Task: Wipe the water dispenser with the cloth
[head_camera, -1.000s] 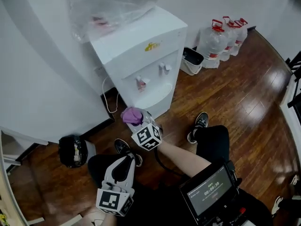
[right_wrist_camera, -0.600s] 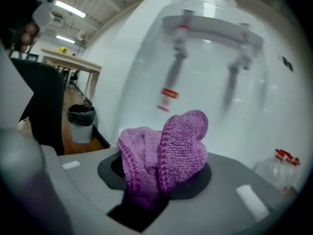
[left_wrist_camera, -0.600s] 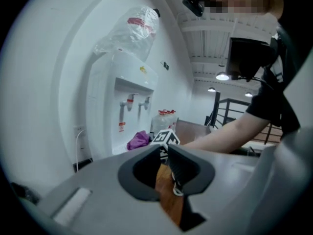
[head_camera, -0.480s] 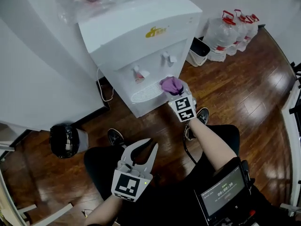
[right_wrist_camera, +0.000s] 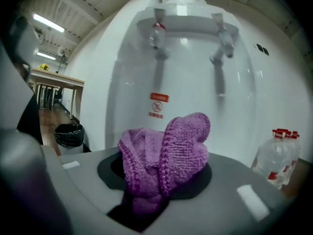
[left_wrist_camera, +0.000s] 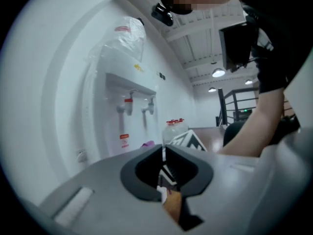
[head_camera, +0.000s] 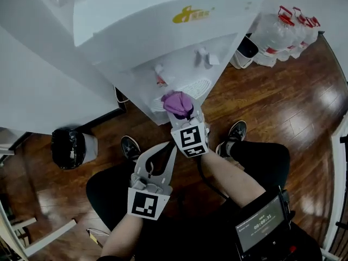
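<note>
The white water dispenser [head_camera: 163, 20] fills the top of the head view, with its red tap [head_camera: 160, 72], a second tap [head_camera: 204, 54] and the drip tray [head_camera: 187, 88]. My right gripper [head_camera: 182, 112] is shut on a bunched purple cloth [head_camera: 176, 103], held just in front of the drip tray. In the right gripper view the cloth [right_wrist_camera: 166, 148] sits close to the dispenser [right_wrist_camera: 190, 77], below the taps. My left gripper [head_camera: 169, 147] hangs beside the right one; its jaws have just been closing and meet with nothing between them [left_wrist_camera: 163, 151].
A black bin with a bag [head_camera: 68, 148] stands left of the dispenser. Water bottles [head_camera: 285, 23] and a small bin [head_camera: 247, 47] stand to its right. The person's shoes [head_camera: 130, 145] rest on the wooden floor [head_camera: 283, 107]. A timer screen [head_camera: 263, 227] sits low right.
The left gripper's jaws went from a wide V to closed as it came forward beside the right one. The right gripper with the cloth shifted left along the drip tray. The dispenser looms closer.
</note>
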`<state>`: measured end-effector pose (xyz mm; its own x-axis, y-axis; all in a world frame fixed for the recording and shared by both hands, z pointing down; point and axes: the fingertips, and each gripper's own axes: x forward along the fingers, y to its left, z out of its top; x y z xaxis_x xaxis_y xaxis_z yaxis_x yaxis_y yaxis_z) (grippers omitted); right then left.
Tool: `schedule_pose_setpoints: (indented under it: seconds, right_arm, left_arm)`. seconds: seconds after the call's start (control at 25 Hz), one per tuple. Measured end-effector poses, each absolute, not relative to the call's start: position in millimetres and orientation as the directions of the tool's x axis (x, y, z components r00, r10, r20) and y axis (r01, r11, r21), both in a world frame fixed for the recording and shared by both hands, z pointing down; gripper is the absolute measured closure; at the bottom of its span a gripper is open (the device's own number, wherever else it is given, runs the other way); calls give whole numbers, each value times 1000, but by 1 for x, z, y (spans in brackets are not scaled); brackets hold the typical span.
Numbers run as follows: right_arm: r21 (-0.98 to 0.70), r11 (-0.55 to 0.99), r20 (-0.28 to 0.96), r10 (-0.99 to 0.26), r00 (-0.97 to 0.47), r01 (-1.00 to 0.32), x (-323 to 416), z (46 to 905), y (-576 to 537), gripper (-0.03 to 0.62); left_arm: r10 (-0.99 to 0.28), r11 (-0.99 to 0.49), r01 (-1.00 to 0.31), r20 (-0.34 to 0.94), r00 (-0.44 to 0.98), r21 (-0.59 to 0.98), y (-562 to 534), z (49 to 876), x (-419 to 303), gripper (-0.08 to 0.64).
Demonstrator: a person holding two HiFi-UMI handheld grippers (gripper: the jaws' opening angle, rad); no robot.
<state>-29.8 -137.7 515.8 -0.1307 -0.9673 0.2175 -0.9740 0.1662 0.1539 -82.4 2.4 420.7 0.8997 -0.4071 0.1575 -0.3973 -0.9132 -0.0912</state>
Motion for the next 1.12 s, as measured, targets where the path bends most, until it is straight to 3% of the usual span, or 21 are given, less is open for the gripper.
schedule_pose_setpoints:
  seconds: [0.12,0.24,0.32,0.56,0.72,0.8,0.92,1.12]
  right_arm:
    - [130,300,168,-946,-278,-945,-85,515,-116,423]
    - [79,473,200,-870,-451,-877,-134,550,-92,423]
    - [86,486,257,-854,-452,-870,-129,581,-89,423]
    - [151,152,354,-931,-91,-977,39,607,-97,423]
    - [180,-104,417,-893,171,-978,153,608,-93,423]
    - [155,-191,457,-856,241,-969,176,616,-93,423]
    - [136,-146,490,-850,195,-980,137,630,-102,423]
    - [35,175,530,-838,-131,-984,-29,660,-117,422]
  left_arm:
    - [-504,-854,-516,141,852,67,-2,423,-117,523]
    - [-558,-825,-565,120,821,25,-8,422,-141,523]
    - [-592,-801,-598,140,793,-1,-12,432,-150,526]
    - [-631,-767,-641,194,751,-13,-8,453,-151,526]
    - [-640,-761,-649,171,749,-7,-5,449,-149,526]
    - [-644,-758,-652,176,745,-14,-4,451,-146,529]
    - [-648,-753,-657,197,736,-22,-4,458,-143,532]
    - [-703,-704,-708,194,685,-51,-9,460,-155,540]
